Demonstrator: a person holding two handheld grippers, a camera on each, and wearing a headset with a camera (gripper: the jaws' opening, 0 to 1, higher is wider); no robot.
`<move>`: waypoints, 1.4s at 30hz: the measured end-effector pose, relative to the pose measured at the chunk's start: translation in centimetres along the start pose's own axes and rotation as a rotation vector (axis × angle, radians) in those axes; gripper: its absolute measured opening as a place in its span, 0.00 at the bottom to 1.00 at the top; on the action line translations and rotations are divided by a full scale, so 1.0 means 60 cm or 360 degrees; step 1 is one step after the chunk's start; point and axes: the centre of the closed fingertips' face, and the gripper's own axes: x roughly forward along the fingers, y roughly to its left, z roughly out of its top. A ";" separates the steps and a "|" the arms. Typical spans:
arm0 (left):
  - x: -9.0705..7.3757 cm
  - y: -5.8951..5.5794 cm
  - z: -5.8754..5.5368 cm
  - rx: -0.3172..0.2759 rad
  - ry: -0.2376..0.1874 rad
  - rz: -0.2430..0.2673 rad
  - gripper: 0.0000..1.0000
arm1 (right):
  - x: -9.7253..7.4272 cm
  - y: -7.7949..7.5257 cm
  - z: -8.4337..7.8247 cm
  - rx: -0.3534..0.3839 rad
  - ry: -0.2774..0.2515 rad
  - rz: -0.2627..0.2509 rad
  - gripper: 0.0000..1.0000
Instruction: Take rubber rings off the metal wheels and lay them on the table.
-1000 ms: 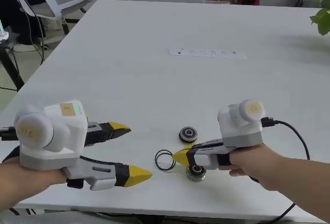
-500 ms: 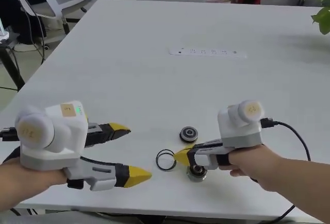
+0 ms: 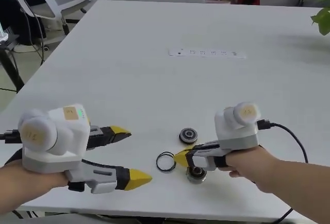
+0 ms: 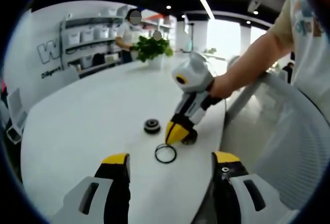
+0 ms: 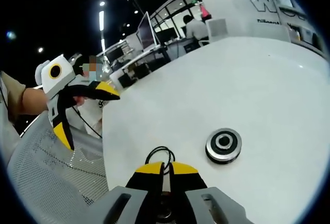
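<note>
White table (image 3: 154, 79) | left gripper (image 3: 134, 154) above near edge, jaws spread, holding nothing | right gripper (image 3: 180, 156) jaws pinched together over one wheel (image 3: 196, 174) | loose ring (image 3: 165, 161) flat beside its tips | second wheel (image 3: 188, 134) just behind

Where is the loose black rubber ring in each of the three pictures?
Head view: the ring lies low in the middle, just left of the right hand-held gripper and its yellow tips.
Left gripper view: the ring is near the centre, ahead of the two open jaws.
Right gripper view: the ring is low in the centre, just past the shut jaw tips.
Shared landmark: the metal wheel lying free nearby.
</note>
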 end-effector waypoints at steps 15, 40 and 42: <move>0.002 0.007 -0.003 -0.0019 0.0011 0.0010 0.64 | -0.011 -0.010 0.007 0.0011 -0.0034 -0.0038 0.08; 0.021 0.030 0.040 0.0016 -0.0032 0.0020 0.64 | -0.073 -0.025 0.043 -0.0071 -0.0154 -0.0107 0.23; 0.026 0.033 0.042 0.0020 -0.0030 0.0018 0.64 | -0.077 -0.028 0.044 -0.0075 -0.0163 -0.0123 0.24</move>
